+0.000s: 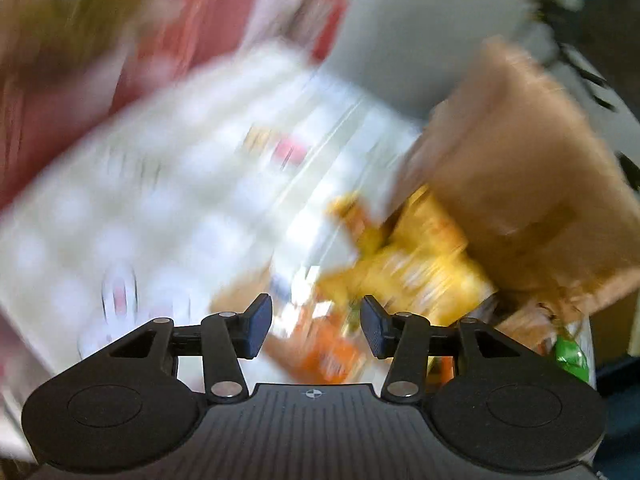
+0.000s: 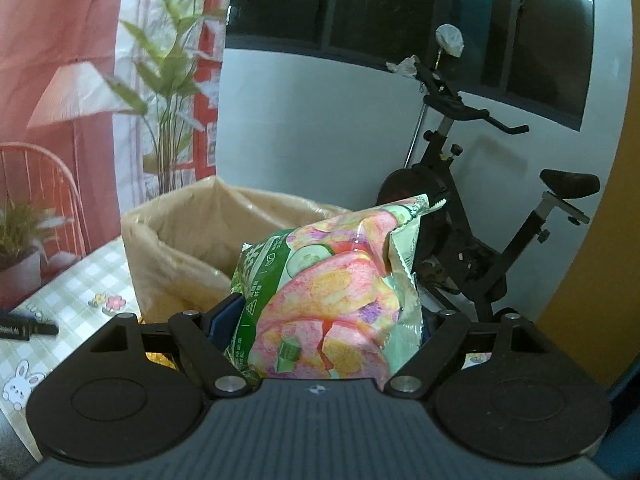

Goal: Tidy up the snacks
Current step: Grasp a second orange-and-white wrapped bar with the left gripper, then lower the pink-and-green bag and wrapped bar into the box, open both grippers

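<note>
My right gripper (image 2: 324, 320) is shut on a green and pink snack bag (image 2: 332, 292), held upright in front of an open cardboard box (image 2: 180, 240) lined with clear plastic. My left gripper (image 1: 316, 326) is open and empty, above a pile of snack packets: a yellow bag (image 1: 420, 264) and an orange packet (image 1: 328, 356). The left wrist view is heavily blurred. The cardboard box (image 1: 520, 184) shows at the right there, with a green packet (image 1: 572, 356) below it.
The table has a checked cloth (image 2: 68, 296) with a black marker (image 2: 28, 328) at its left edge. An exercise bike (image 2: 472, 208) stands behind the box by the grey wall. A pink backdrop with a printed plant (image 2: 80, 80) hangs at the left.
</note>
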Available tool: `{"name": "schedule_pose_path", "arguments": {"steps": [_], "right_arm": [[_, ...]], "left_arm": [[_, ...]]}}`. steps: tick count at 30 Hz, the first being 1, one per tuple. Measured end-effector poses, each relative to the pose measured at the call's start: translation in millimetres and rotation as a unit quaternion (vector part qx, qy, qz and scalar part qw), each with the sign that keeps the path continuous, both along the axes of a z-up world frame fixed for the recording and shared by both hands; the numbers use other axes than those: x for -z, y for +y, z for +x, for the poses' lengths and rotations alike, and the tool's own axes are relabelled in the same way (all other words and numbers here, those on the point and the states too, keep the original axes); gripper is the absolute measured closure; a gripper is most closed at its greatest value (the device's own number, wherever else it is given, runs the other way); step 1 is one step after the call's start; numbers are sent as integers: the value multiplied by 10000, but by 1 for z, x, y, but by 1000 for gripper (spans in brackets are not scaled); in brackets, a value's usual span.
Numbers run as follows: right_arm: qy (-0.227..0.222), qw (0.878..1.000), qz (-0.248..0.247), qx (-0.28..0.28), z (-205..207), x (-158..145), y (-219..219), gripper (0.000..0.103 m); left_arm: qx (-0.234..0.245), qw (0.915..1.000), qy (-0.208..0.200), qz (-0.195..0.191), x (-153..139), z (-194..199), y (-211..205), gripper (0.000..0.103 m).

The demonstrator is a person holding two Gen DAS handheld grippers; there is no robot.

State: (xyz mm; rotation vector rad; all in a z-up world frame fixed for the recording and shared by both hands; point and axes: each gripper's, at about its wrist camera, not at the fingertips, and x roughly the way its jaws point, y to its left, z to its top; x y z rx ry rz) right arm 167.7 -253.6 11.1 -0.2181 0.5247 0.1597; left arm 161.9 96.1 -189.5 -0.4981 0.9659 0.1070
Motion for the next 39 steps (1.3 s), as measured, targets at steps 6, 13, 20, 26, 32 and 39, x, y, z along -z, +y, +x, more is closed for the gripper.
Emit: {"name": "schedule_pose_path", "arguments": {"steps": [6,13,20,26,32,39], "right_arm": [[1,10000,-30,-88,5,3,4,22],[-30,9999,-5,-97,7,4,5,22],[-33,10000,27,-89,7,5,5,22],[-35,9999,88,-90,7,5,3,22],[-132,9997,178,-109,5,-3,1,22],[-503,9987,37,-53,6,-34,0,22]], "left_arm": [[-536,9978,366,167,30,20,-8,45],[-411,9967,323,617,39,41,-27,44],[-75,9971,294,705,41,27,-28,61],[239,9937,-263,1067,-1,8,-24,63],[506,9844,-1134,1250,-73,7,-26,63],[919,9639,-2096,1360,-155,32,-48,63]]}}
